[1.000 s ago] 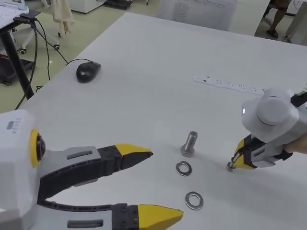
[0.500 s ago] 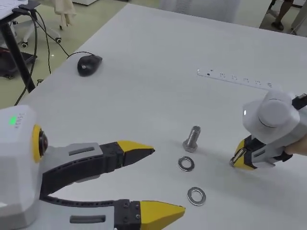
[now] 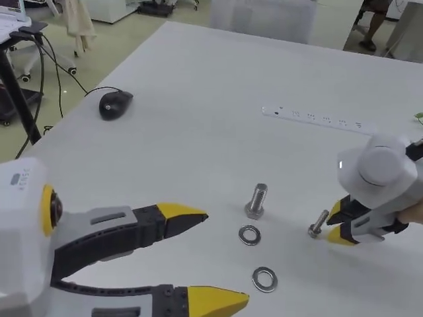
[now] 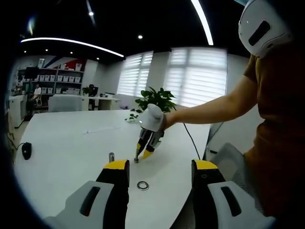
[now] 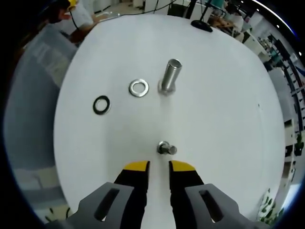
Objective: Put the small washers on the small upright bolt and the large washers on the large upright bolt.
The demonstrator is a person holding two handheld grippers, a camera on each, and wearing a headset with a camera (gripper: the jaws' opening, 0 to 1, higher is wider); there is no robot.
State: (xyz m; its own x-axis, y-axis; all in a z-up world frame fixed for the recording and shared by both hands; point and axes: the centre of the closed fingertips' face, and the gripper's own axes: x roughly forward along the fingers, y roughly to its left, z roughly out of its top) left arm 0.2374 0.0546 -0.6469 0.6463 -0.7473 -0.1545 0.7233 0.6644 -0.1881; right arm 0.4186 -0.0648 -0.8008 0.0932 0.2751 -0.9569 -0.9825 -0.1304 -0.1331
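Note:
The large bolt stands upright mid-table. Two washers lie flat in front of it, also seen in the right gripper view. The small bolt rests on its head, leaning slightly, just ahead of my right gripper. Its jaws stand a little apart with nothing between them. My left gripper hovers wide open at the near left, empty, with one washer below and ahead of it.
A black mouse lies at the far left of the white table. A white power strip lies at the back right. The person's arm reaches in behind the right gripper.
The small bolt was between the right gripper's jaws; now it stands free on the table just beyond their tips. The left gripper has hardly moved; the head camera has shifted.

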